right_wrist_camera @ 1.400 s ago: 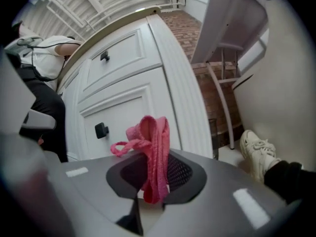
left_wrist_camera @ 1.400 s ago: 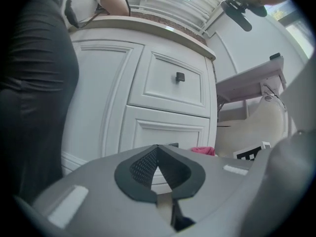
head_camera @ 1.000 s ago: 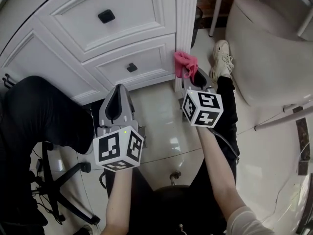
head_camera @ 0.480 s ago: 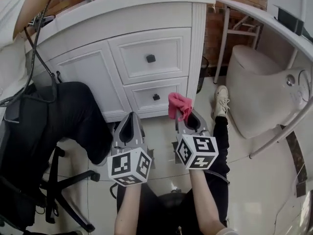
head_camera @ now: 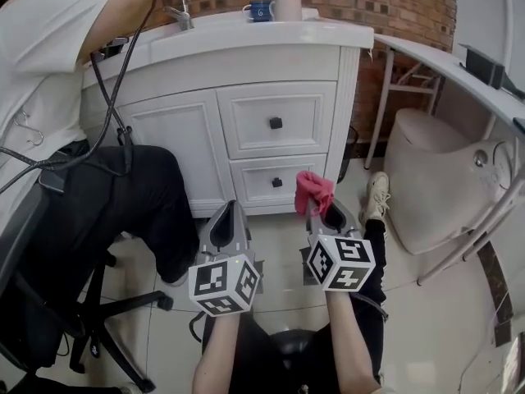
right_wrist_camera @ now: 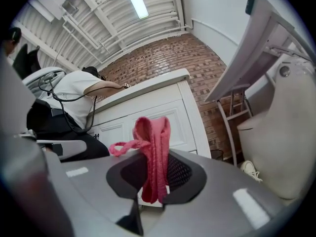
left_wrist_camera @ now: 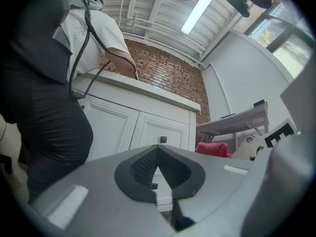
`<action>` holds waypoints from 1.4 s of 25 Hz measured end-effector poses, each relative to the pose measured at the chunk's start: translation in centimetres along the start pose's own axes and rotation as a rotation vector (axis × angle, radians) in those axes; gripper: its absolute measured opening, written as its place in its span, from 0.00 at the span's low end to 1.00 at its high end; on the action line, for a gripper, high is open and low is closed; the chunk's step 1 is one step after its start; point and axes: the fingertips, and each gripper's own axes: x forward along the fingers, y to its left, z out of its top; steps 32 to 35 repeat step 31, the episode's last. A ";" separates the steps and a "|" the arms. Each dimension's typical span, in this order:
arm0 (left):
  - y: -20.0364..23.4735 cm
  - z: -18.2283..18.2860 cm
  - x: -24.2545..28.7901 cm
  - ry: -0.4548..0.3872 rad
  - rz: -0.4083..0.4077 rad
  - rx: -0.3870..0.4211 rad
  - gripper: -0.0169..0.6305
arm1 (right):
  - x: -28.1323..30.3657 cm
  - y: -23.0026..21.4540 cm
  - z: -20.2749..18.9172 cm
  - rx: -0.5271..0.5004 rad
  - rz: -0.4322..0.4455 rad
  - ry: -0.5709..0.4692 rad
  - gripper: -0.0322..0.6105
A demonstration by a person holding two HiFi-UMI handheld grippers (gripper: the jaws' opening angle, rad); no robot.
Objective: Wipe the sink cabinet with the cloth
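– Pink cloth [right_wrist_camera: 154,147]: where is it?
– It is pinched in the right gripper [right_wrist_camera: 153,184]. The jaws are clamped on the fabric, which stands up in a fold above them. A loose strand trails to that gripper's left.
– And the left gripper [left_wrist_camera: 158,174]?
– Its jaws are closed tip to tip with nothing between them. It is held just left of the right one, both above a glossy tiled floor [head_camera: 275,240].
– What lies ahead of them?
– A white sink cabinet [head_camera: 184,138], apart from the cloth. Two drawers with dark square knobs [head_camera: 276,122] face the right gripper, and a door panel faces the left one. Two mugs [head_camera: 261,10] stand on the countertop.
– Anything to the sides?
– Left of the left gripper sits a person [head_camera: 49,80] in a white top and black trousers, one arm raised to the countertop. Right of the right gripper is a pale toilet [head_camera: 435,179], with a white shoe [head_camera: 377,197] between.
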 end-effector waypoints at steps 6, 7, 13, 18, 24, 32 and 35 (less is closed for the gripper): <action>-0.6 -0.2 0.1 0.006 -0.014 -0.007 0.05 | -0.5 0.2 0.3 -0.025 0.000 -0.004 0.15; -0.6 -0.2 0.1 0.007 -0.014 -0.007 0.05 | -0.6 0.3 0.5 -0.037 -0.002 -0.010 0.15; -0.5 -0.3 0.3 0.010 -0.008 0.001 0.05 | -1.3 0.3 1.1 -0.041 0.004 -0.028 0.15; -0.5 -0.6 0.4 0.017 -0.005 -0.001 0.05 | -1.5 0.8 1.3 -0.046 0.019 -0.033 0.15; -0.8 -0.9 0.6 0.021 -0.009 0.000 0.05 | -1.5 0.7 0.9 -0.044 0.022 -0.025 0.15; -0.8 -0.8 0.7 0.019 -0.007 0.003 0.05 | -1.5 0.8 0.7 -0.032 0.032 -0.024 0.15; -0.8 -0.8 0.7 0.019 -0.007 0.003 0.05 | -1.5 0.8 0.7 -0.032 0.032 -0.024 0.15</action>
